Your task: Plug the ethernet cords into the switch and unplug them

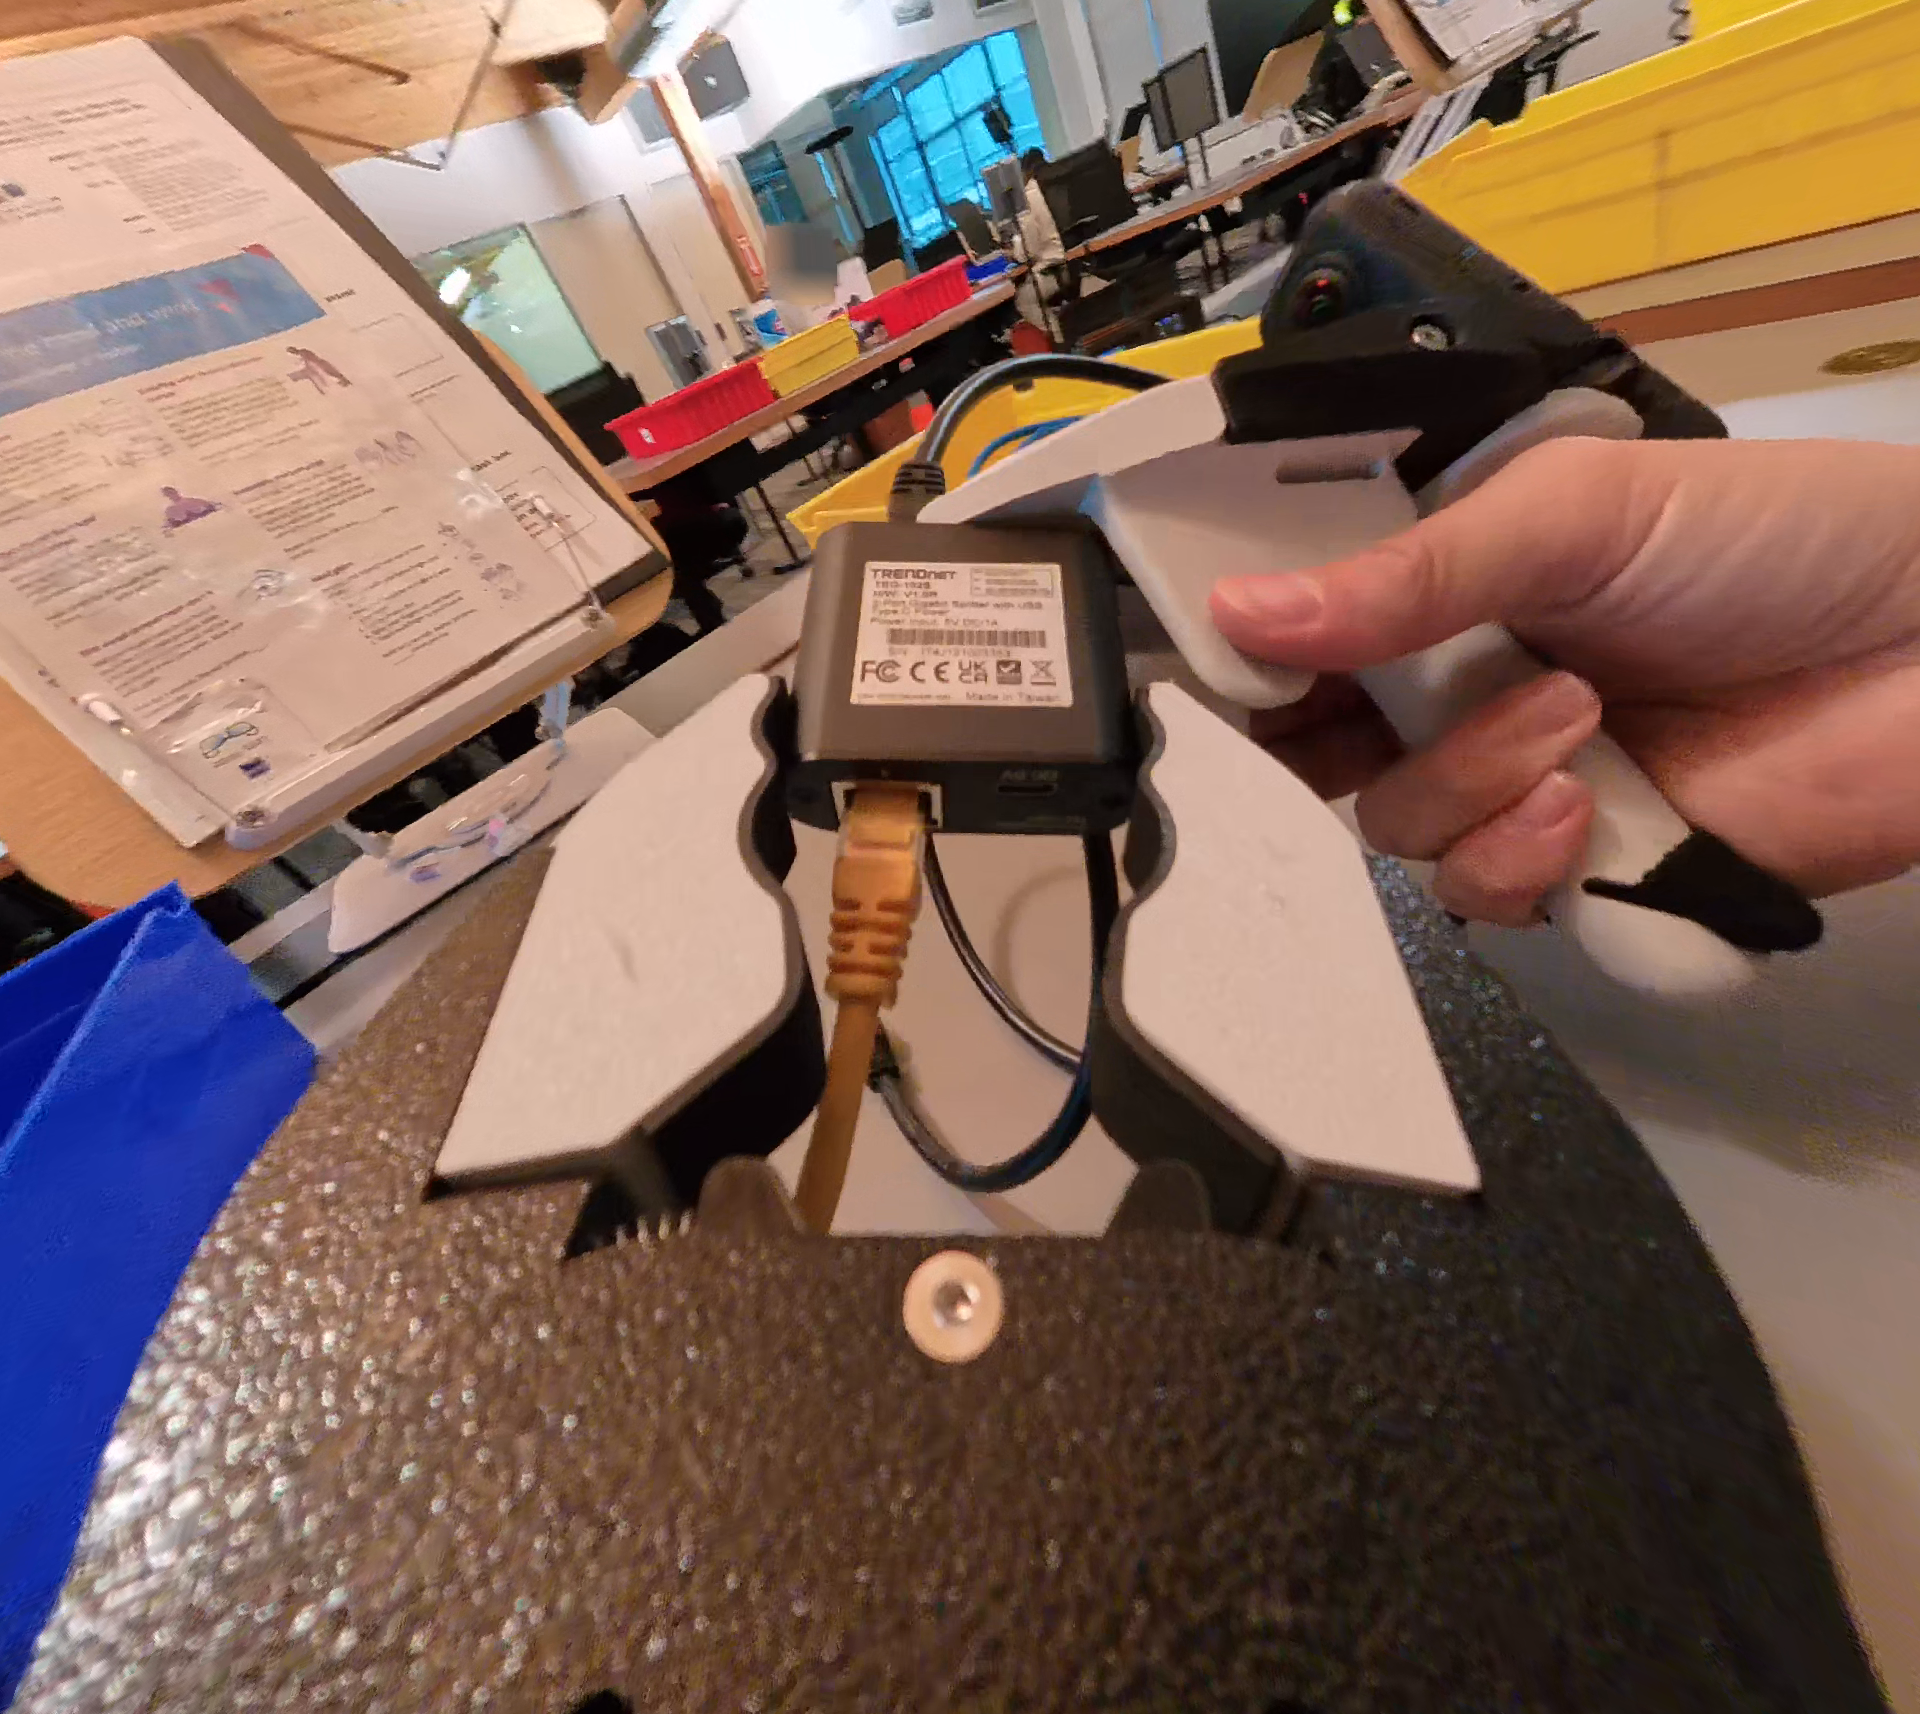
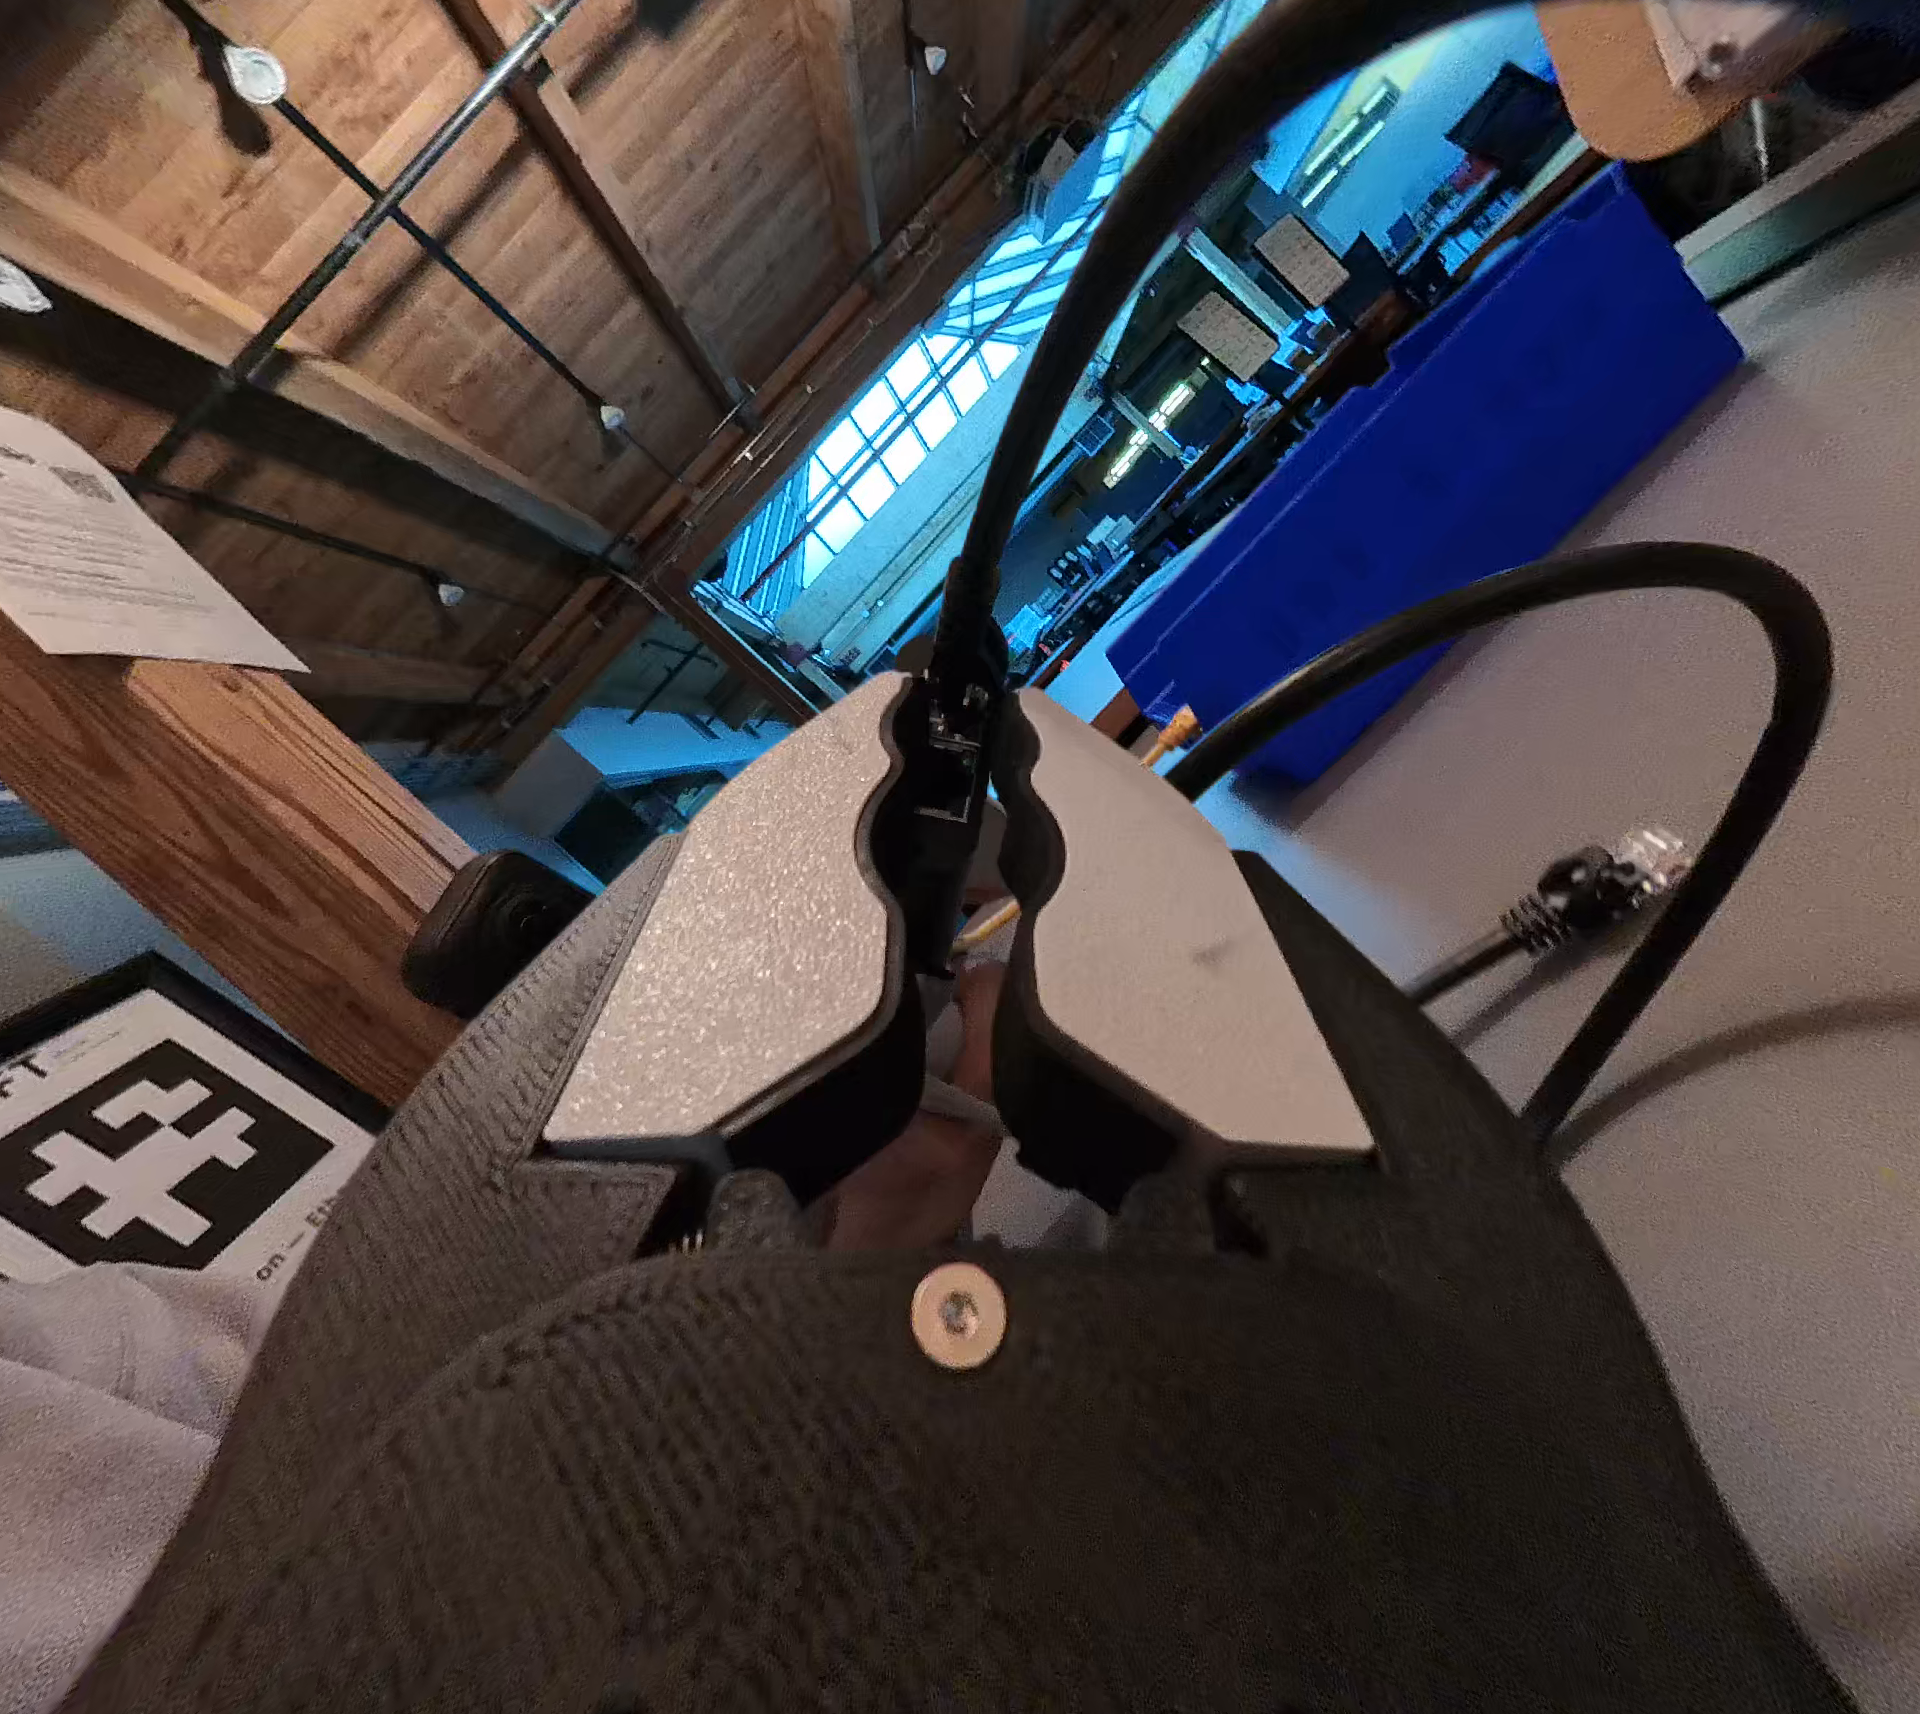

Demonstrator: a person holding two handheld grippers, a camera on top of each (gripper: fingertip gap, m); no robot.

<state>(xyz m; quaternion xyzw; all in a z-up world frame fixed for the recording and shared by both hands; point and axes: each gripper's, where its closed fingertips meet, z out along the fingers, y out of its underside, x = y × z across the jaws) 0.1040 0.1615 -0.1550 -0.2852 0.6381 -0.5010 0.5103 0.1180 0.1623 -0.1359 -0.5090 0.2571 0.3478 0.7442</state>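
My left gripper (image 1: 961, 703) is shut on the small black switch (image 1: 961, 615) and holds it label up, above the table. An orange ethernet cord (image 1: 873, 895) is plugged into the switch's near port. A black cord (image 1: 940, 438) meets the switch's far side. There my right gripper (image 1: 1091, 542), held by a hand, closes in. In the right wrist view my right gripper (image 2: 956, 708) is shut on that black cord's plug (image 2: 951, 760). The cable (image 2: 1049, 376) arcs up and away. How deep the plug sits is hidden.
A second black cord with a clear plug (image 2: 1590, 895) lies loose on the grey table (image 2: 1766, 1249). A blue bin (image 2: 1455, 469) and yellow bins (image 1: 1662, 137) stand nearby. A tilted document stand (image 1: 260, 417), a wooden post (image 2: 260, 833) and a marker card (image 2: 135, 1145) are close. The tips of both grippers are at nearly the same place.
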